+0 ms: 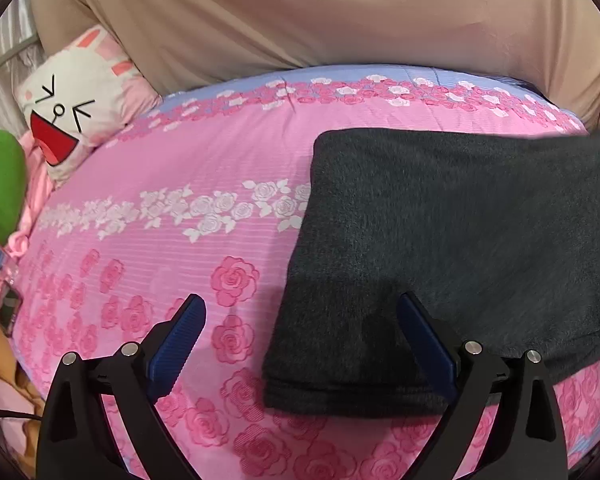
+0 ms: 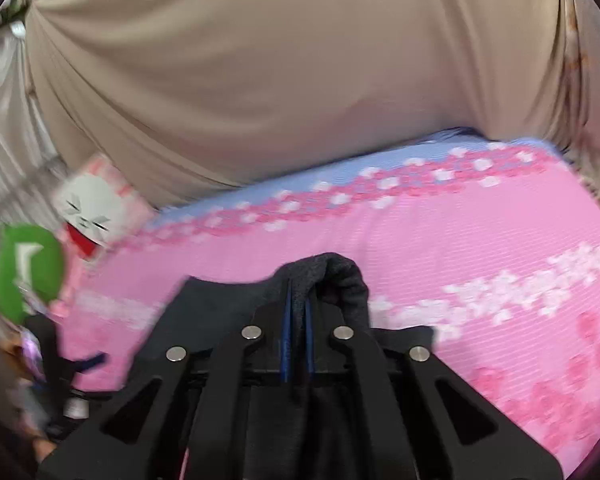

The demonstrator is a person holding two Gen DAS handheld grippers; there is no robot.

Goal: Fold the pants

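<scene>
The dark grey pants [image 1: 452, 240] lie folded flat on the pink rose-print bedspread [image 1: 172, 264], at the right of the left wrist view. My left gripper [image 1: 300, 312] is open and empty, low over the bed; its right finger [image 1: 424, 340] is over the pants' near left corner and its left finger [image 1: 180, 336] is over bare bedspread. My right gripper [image 2: 298, 312] is shut on a bunched fold of the pants [image 2: 332, 276] and holds it above the bedspread [image 2: 480, 240]. This view is blurred.
A person in a beige shirt [image 1: 300, 16] stands at the bed's far edge. A white rabbit-face pillow [image 1: 72, 108] and a green plush [image 1: 0, 184] lie at the left, and both show in the right wrist view: pillow [image 2: 88, 208], plush [image 2: 28, 268].
</scene>
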